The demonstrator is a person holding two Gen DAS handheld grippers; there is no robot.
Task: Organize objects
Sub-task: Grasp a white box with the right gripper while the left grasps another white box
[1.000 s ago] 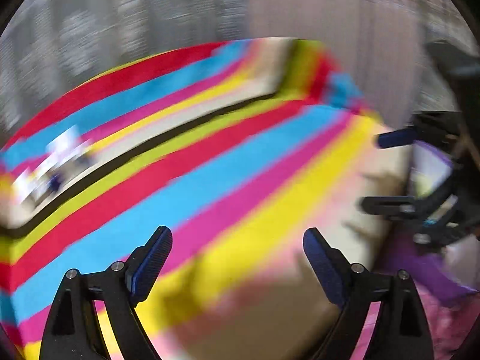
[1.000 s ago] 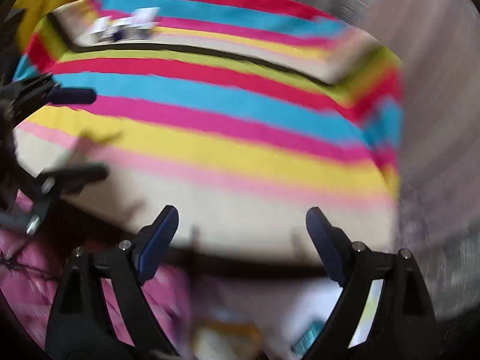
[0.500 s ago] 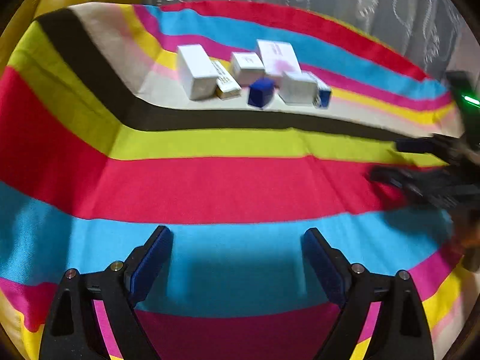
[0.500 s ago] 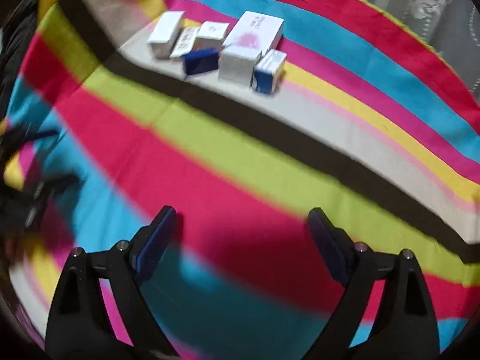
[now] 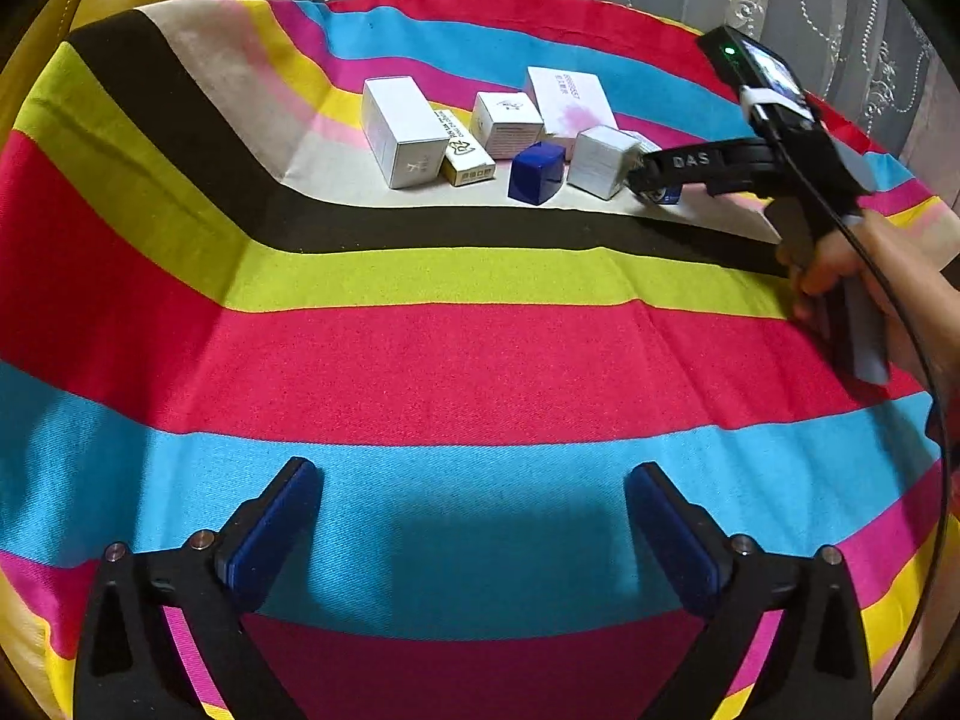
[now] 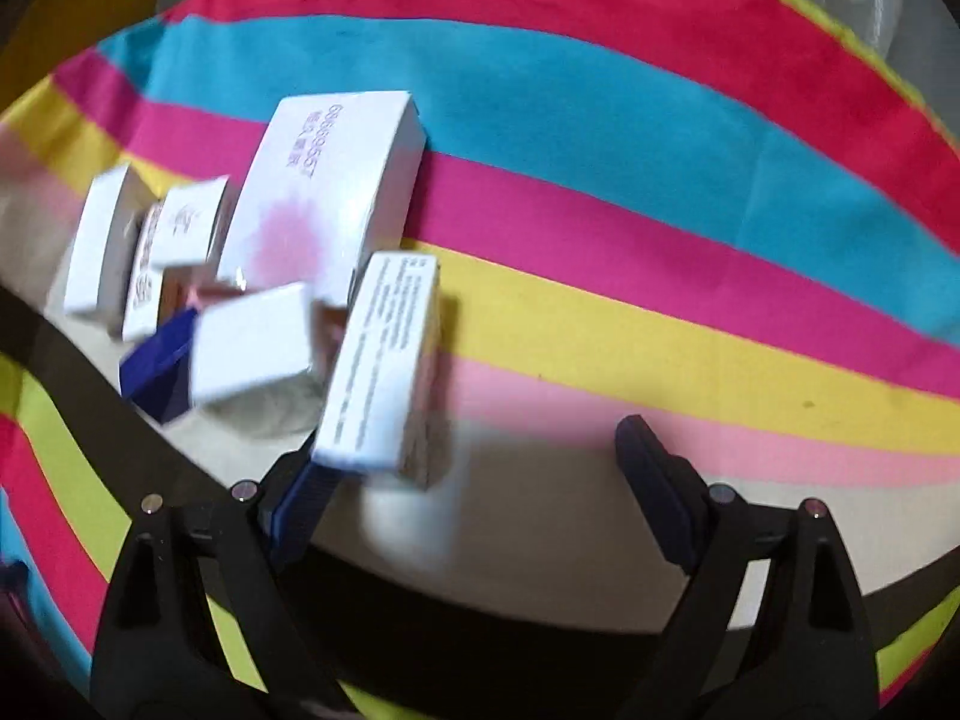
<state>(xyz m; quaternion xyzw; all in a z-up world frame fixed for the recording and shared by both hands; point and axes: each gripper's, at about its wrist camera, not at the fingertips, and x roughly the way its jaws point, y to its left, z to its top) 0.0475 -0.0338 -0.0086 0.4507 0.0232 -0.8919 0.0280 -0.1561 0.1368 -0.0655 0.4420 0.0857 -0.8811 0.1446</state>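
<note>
1. Left wrist view: left gripper (image 5: pixel 474 516) low in frame, spread wide, gripping nothing, parked over striped cloth (image 5: pixel 420 360), well apart from boxes; judged on standby.
2. Box cluster (image 5: pixel 510 132) at upper centre: bunched on beige stripe, touching or just beside one another, unsorted.
3. Right gripper (image 5: pixel 645 177) reaching in from right edge toward cluster's right end.
4. Right wrist view: right gripper (image 6: pixel 480 474) splayed, empty; printed box (image 6: pixel 384 360) just ahead, beside left finger; contact unclear through blur. Judged lining up for a pick.
</note>
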